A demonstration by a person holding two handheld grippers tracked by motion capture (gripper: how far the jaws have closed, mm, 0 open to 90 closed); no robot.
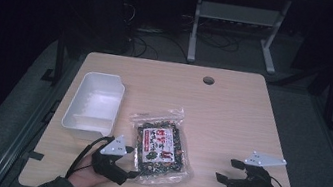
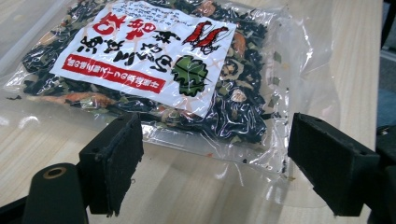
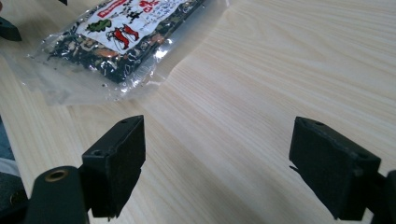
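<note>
A clear plastic bag (image 1: 160, 145) of dark dried food with a white and red label lies flat near the table's front middle. My left gripper (image 1: 131, 162) rests at the bag's left front corner, jaws open; in the left gripper view the bag (image 2: 154, 70) lies just beyond the open left gripper (image 2: 215, 163), nothing between the pads. My right gripper (image 1: 227, 170) sits on the table to the right of the bag, open and apart from it. In the right gripper view the bag (image 3: 116, 32) lies far off at upper left, and the right gripper (image 3: 217, 163) frames bare wood.
A white rectangular tub (image 1: 95, 101) stands empty at the left of the wooden table (image 1: 232, 114), just behind my left hand. A round cable hole (image 1: 208, 80) sits near the far edge. Dark floor, cables and a desk frame (image 1: 236, 23) lie beyond.
</note>
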